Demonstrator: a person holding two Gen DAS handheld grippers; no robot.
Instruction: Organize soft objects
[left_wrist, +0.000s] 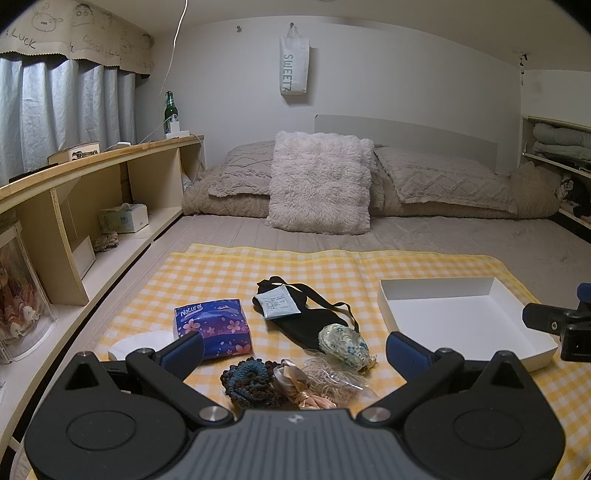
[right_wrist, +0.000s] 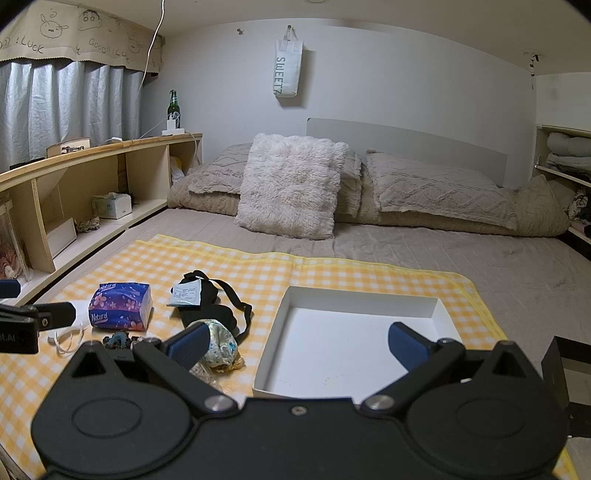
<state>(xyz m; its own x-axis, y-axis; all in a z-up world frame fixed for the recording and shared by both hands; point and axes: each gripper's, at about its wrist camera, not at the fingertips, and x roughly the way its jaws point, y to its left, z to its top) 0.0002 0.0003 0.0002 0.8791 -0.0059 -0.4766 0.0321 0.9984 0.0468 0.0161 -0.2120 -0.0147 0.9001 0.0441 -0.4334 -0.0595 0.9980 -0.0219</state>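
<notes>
- On the yellow checked cloth (left_wrist: 229, 273), your soft items cluster left of the white tray (left_wrist: 461, 317): tissue pack (left_wrist: 212, 328), black eye mask (left_wrist: 306, 325) with a pale sachet (left_wrist: 277, 305) on it, floral pouch (left_wrist: 344, 346), crocheted scrunchie (left_wrist: 251, 382), satin scrunchie (left_wrist: 295, 384), bagged bands (left_wrist: 334, 380).
- Tray sits empty, apart from the cluster.
- Fluffy cushion (left_wrist: 319, 182) stands well behind; nothing blocks the items.
- Left view shows the scrunchies clearly; right view hides most of them behind the gripper body but looks straight into the tray (right_wrist: 354, 332).
- Your left gripper (left_wrist: 295, 350) is spread wide, holding nothing, over the scrunchies.
- Your right gripper (right_wrist: 295, 341) is spread wide too, holding nothing, over the tray edge.
</notes>
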